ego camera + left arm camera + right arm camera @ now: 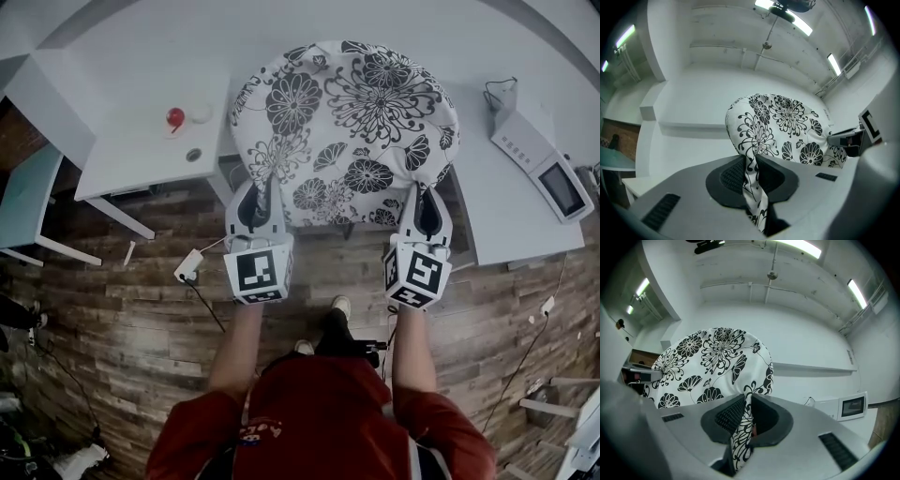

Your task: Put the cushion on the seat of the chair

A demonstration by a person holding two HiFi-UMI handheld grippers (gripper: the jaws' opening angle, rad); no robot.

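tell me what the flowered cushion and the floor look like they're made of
The cushion looks like woven cloth, matte, white with a printed black flower pattern; it gathers into soft folds at its pinched corners. The floor looks like brown wood planks, low sheen, with staggered boards and visible grain; real wood or laminate, I can't tell.

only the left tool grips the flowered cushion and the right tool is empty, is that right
No, the right tool is not empty. The right gripper view shows its jaws shut on a fold of the flowered cushion, while the left tool grips another fold.
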